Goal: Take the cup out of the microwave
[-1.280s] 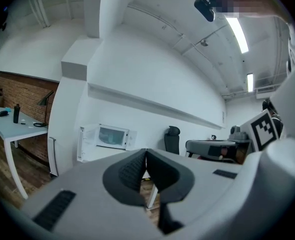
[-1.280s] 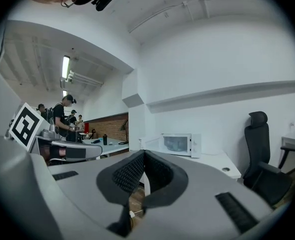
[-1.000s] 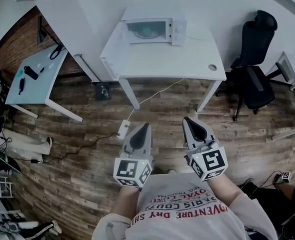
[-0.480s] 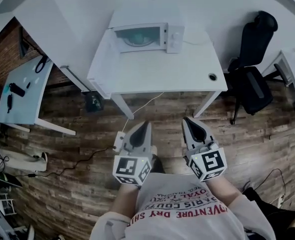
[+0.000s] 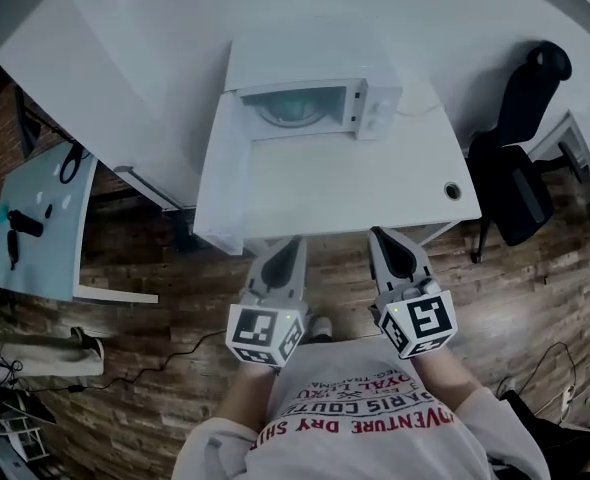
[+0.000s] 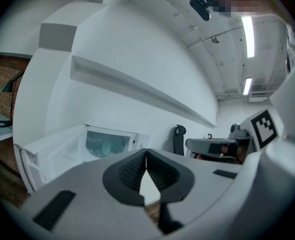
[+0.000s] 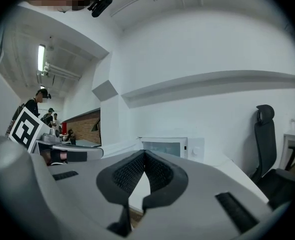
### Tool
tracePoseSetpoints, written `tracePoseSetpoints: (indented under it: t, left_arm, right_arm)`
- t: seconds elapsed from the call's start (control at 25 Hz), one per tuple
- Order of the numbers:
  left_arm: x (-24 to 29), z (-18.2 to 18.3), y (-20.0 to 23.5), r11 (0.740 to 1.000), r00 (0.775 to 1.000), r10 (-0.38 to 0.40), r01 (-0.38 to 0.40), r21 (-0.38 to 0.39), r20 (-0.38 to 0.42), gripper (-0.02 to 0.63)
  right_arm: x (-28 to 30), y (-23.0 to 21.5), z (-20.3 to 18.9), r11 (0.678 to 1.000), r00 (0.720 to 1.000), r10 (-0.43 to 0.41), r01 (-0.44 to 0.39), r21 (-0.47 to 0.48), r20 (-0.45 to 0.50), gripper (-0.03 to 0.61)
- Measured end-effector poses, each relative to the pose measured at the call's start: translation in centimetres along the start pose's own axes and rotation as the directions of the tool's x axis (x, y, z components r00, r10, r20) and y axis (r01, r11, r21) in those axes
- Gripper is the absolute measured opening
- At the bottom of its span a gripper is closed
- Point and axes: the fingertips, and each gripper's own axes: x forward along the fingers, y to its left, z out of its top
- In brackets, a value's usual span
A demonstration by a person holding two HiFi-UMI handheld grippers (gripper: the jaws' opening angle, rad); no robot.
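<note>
Microwave (image 5: 310, 103) upper centre on the white surface (image 5: 375, 183), door seemingly open to the left. Pale round shape inside (likely the cup (image 5: 293, 110)). Left gripper (image 5: 289, 250) and right gripper (image 5: 385, 246) point at it, both pressed together and empty, judged to be mid-approach.

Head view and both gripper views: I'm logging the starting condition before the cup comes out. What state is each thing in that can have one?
microwave door: open, swung out to the left.
microwave: upright on the white table; a pale round shape shows inside, too small to name.
left gripper: tongs shut, empty.
right gripper: tongs shut, empty.
</note>
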Motion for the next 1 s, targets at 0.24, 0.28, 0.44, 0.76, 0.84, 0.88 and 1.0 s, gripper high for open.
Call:
tracePoseSetpoints:
  t: [0.24, 0.28, 0.44, 0.76, 0.84, 0.88, 1.0]
  left_arm:
    - [4.3, -0.4, 4.3, 1.0, 1.0, 0.005, -0.006, -0.027, -0.031, 0.008]
    - [5.1, -0.6, 4.7, 1.0, 0.999, 0.007, -0.008, -0.03, -0.035, 0.008]
    - [8.4, -0.8, 6.4, 0.999, 0.998, 0.035, -0.036, -0.034, -0.051, 0.008]
    - [16.2, 1.0, 9.1, 0.99, 0.99, 0.131, -0.133, -0.035, -0.051, 0.008]
    - [18.0, 1.5, 9.7, 0.986, 0.986, 0.161, -0.163, -0.038, -0.049, 0.008]
    - [18.9, 1.6, 10.0, 0.983, 0.983, 0.175, -0.177, -0.041, -0.05, 0.008]
    - [21.2, 1.4, 10.6, 0.976, 0.976, 0.209, -0.211, -0.047, -0.056, 0.008]
  right_arm:
    - [5.6, -1.5, -0.9, 1.0, 0.999, -0.002, 0.002, 0.006, -0.037, 0.011]
    - [6.4, -2.0, -1.1, 1.0, 0.999, 0.0, 0.0, 0.007, -0.043, 0.011]
    - [9.9, -4.1, -1.2, 1.0, 0.998, 0.027, -0.027, 0.007, -0.048, 0.011]
    - [17.8, -9.7, 0.4, 0.991, 0.99, 0.13, -0.13, -0.002, -0.055, 0.011]
    - [19.5, -11.2, 0.8, 0.989, 0.987, 0.15, -0.151, -0.002, -0.057, 0.011]
    - [20.3, -12.0, 0.9, 0.987, 0.985, 0.16, -0.16, 0.001, -0.059, 0.011]
    - [22.5, -14.0, 0.7, 0.982, 0.98, 0.189, -0.189, 0.005, -0.065, 0.011]
